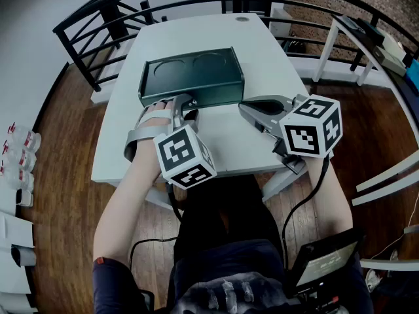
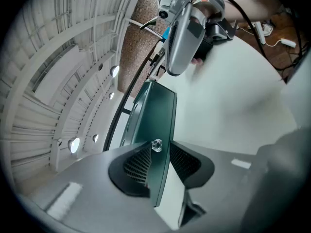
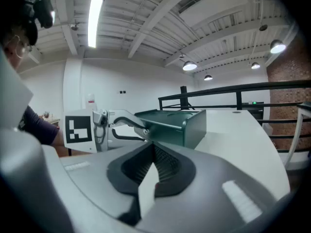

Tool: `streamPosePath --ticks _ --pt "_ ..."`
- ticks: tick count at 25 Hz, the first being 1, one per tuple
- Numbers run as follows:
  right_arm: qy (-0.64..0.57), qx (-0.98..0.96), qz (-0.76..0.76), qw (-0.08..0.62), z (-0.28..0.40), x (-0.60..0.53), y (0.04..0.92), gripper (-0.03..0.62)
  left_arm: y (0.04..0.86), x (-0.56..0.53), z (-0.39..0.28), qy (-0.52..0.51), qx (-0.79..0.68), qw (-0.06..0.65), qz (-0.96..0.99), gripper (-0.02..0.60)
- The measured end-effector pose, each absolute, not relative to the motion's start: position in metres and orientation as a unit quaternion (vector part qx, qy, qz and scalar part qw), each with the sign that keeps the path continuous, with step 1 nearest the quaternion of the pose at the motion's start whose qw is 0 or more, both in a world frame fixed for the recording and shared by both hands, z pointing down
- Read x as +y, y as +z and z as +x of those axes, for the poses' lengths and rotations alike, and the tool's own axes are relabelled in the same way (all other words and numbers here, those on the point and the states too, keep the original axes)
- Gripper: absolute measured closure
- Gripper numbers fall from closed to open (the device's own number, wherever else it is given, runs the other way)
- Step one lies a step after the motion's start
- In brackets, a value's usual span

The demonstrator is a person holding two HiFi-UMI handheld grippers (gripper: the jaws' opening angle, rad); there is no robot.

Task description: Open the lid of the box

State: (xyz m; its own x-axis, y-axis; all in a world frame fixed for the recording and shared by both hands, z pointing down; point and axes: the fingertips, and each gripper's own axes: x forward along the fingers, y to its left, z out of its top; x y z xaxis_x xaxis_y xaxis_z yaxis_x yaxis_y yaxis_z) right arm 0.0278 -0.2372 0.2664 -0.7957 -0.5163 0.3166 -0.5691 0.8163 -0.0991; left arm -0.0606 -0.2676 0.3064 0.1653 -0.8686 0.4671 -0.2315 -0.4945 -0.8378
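Box point(image 1: 196, 94) mid-table point(image 1: 216, 150), its lid point(image 1: 190, 67) down — left gripper point(image 2: 158, 153) clenched on the lid's front lip; right gripper point(image 3: 155, 168) closed, empty — opening seems left to do.

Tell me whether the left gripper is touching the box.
Touching. The left gripper view shows the left gripper with its jaws closed on the box, at its thin edge, ribbed pads pressed against both faces.

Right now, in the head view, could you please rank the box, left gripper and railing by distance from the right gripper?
1. box, just ahead of right gripper
2. left gripper, box's front-left corner
3. railing, beyond the table
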Motion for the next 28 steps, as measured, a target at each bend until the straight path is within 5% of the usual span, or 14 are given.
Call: streamPosePath --ticks 7,28 --pt "0.092 -0.943 0.289 0.139 0.028 -0.237 0.266 0.589 0.301 -0.27 -0.062 -0.51 0.413 0.327 -0.68 0.497" --pt "0.094 -0.939 0.295 0.146 0.051 -0.222 0.275 0.589 0.307 -0.232 -0.067 -0.518 0.4 0.322 -0.684 0.5"
